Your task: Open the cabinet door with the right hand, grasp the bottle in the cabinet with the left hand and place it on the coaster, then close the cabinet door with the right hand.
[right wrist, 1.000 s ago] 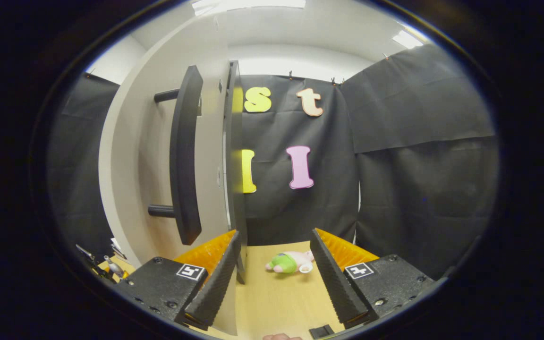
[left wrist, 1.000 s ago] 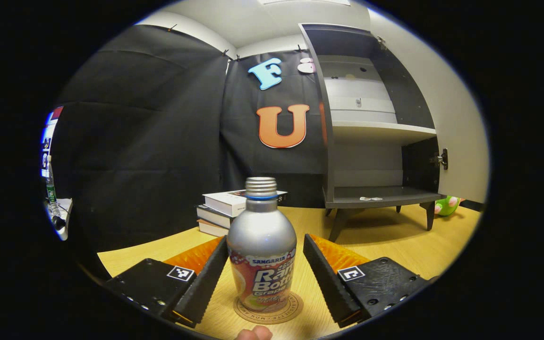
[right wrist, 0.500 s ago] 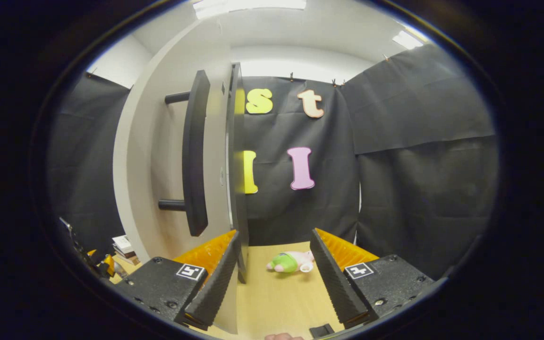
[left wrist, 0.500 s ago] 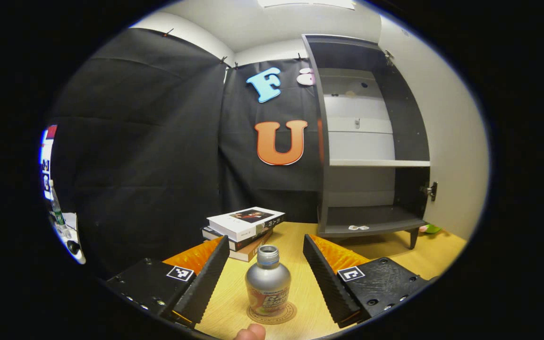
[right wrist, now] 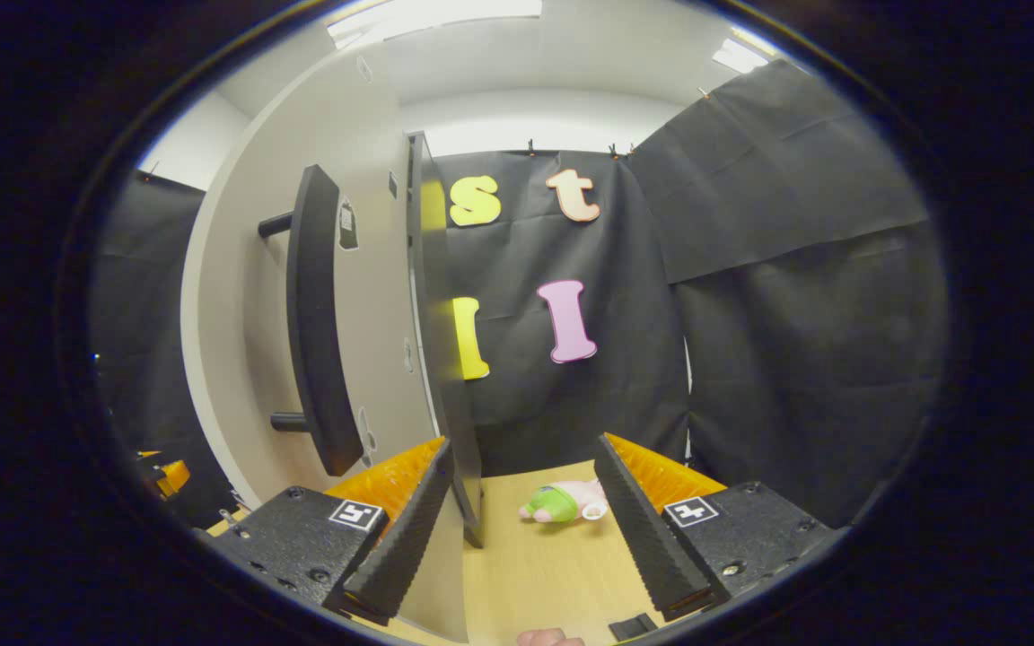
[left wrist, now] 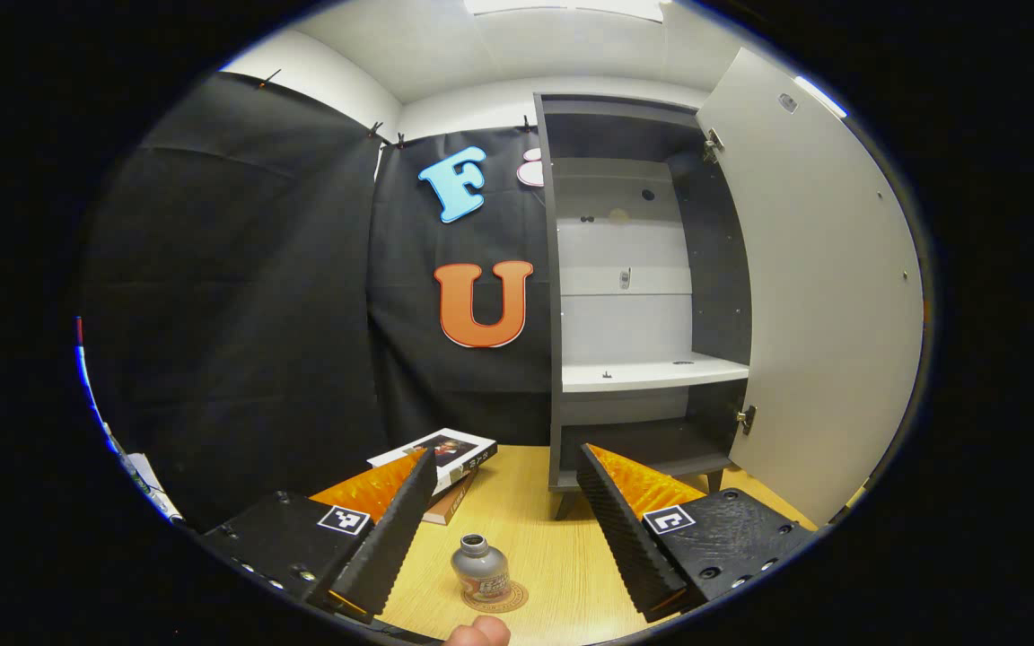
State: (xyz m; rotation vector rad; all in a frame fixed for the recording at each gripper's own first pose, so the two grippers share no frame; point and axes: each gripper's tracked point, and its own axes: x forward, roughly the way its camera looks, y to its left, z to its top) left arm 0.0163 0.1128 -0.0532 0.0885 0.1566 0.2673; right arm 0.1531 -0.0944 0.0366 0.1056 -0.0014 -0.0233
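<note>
In the left gripper view, the bottle (left wrist: 479,567) stands upright on the round coaster (left wrist: 508,597) on the wooden table (left wrist: 535,529), low between the two fingers of the left claw (left wrist: 505,528) but well beyond their tips and touching neither. That claw is spread wide and grips nothing. Behind the bottle, a stack of books (left wrist: 442,458) lies on the table to the left, and the cabinet (left wrist: 634,296) stands to the right with its door (left wrist: 827,296) swung open, showing a pale shelf (left wrist: 652,372) and a dark lower compartment. In the right gripper view, the right claw (right wrist: 523,516) is also spread wide and holds nothing. The edge of the open cabinet door (right wrist: 432,305) rises just above its left finger (right wrist: 405,538), with the dark bar handle (right wrist: 315,323) on the door's pale face further left; whether the finger touches the door edge cannot be told. A small green and pink plush toy (right wrist: 565,502) lies on the table between the fingers, farther off.
</note>
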